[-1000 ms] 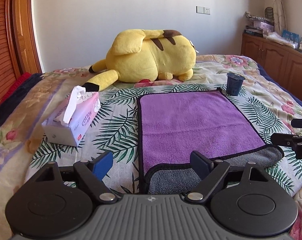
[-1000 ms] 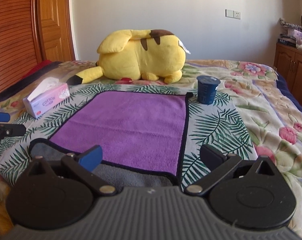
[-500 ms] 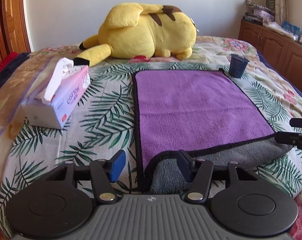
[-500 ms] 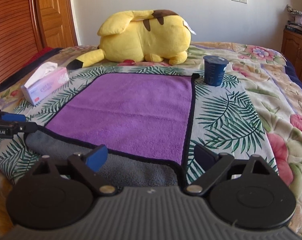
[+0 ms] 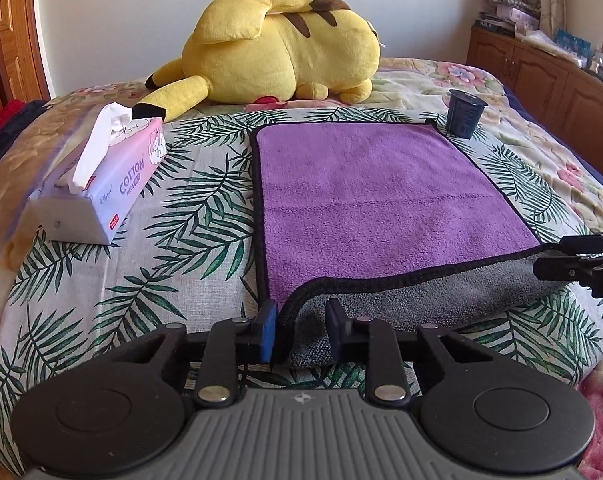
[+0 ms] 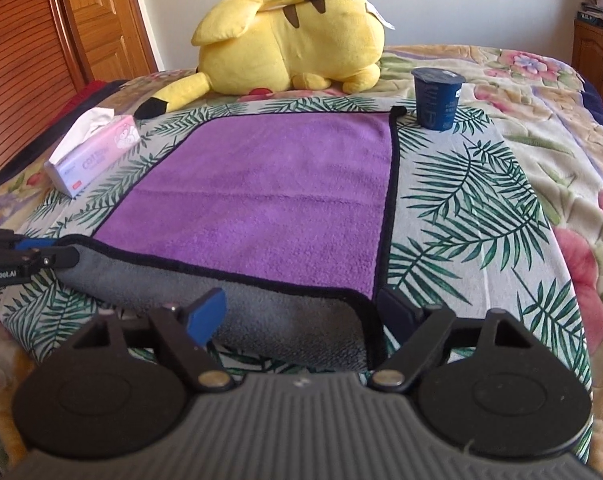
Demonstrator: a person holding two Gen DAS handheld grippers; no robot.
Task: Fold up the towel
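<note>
A purple towel (image 5: 373, 192) with a black hem and grey underside lies flat on the bed; its near edge is curled up, grey side showing. My left gripper (image 5: 300, 330) is nearly shut around the towel's near left corner, fingers on either side of the hem. My right gripper (image 6: 305, 312) is open, its fingers straddling the near right corner (image 6: 357, 304) of the towel (image 6: 269, 192). Each gripper shows at the edge of the other's view.
A yellow plush toy (image 5: 285, 48) lies beyond the towel. A tissue box (image 5: 101, 184) sits to the left, a dark blue cup (image 5: 463, 114) at the towel's far right corner. A wooden cabinet (image 5: 541, 76) stands to the right of the bed.
Both grippers have moved forward and down onto the towel's near corners. The left gripper's fingers have closed in around the left corner; the right gripper stays wide open.
</note>
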